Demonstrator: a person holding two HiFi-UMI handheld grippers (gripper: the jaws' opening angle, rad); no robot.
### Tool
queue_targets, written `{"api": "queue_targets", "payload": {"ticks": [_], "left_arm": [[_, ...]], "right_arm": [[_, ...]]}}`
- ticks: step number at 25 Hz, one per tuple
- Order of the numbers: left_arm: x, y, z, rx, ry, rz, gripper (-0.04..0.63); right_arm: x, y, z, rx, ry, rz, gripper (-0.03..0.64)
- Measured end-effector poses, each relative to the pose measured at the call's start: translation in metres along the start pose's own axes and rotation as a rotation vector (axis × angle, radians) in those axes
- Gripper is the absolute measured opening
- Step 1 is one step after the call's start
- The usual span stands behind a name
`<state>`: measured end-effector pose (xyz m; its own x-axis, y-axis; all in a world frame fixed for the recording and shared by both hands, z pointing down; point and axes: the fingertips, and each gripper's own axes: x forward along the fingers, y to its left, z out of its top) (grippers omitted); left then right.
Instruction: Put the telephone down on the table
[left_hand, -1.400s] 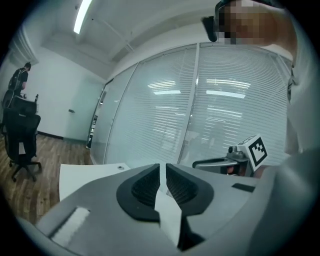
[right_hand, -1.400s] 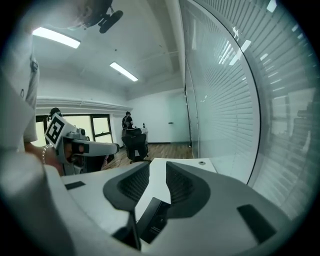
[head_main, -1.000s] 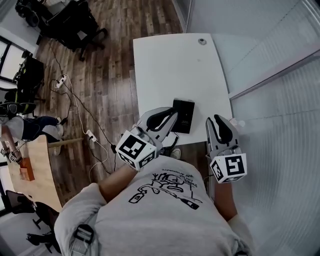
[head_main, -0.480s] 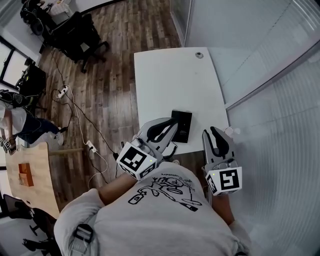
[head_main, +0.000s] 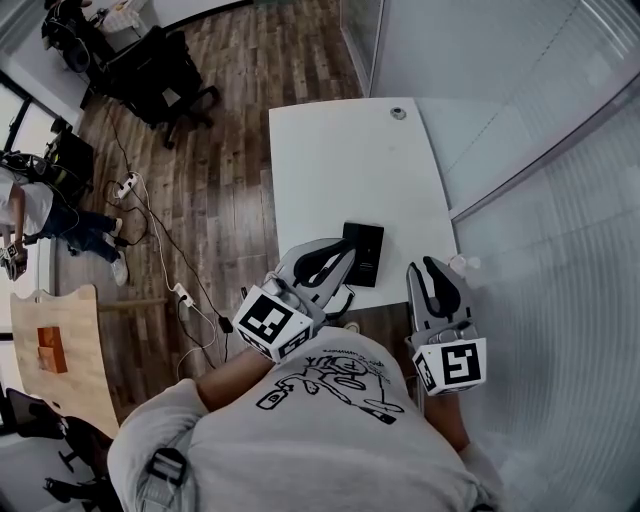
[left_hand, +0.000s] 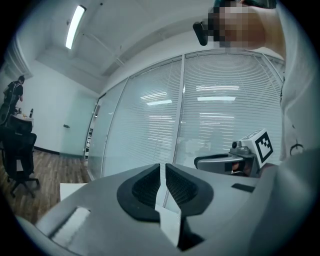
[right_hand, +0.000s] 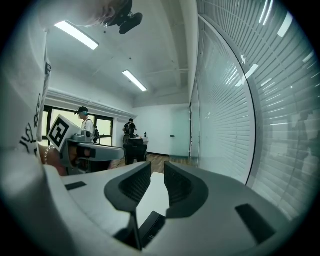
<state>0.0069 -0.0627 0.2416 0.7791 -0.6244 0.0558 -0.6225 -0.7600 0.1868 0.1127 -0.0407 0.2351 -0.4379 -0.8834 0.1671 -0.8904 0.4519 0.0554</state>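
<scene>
The black telephone (head_main: 363, 252) lies flat on the white desk (head_main: 340, 150), close to the edge nearest me, and neither gripper holds it. My left hand-held gripper (head_main: 338, 256) is raised at that near edge, its tips just beside the telephone's left side in the head view, with the jaws closed together and nothing between them. My right hand-held gripper (head_main: 432, 272) sits off the desk's near right corner, apart from the telephone, its jaws likewise closed and empty.
</scene>
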Motion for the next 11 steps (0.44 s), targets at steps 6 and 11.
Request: {"api": "queue_targets", "payload": {"ticks": [6,11], "left_arm": [[-0.0063,0.0,0.0065,-0.006,-0.002,0.003,0.034],[-0.0059,0.0024,0.0035,-0.012,0.0,0.009,0.034]], "right_arm": [[-0.002,0.003,0.0085,-0.004,0.006,-0.003,0.077],[-0.0013,0.0013,0.0054,-0.007,0.014,-0.004,0.075]]}}
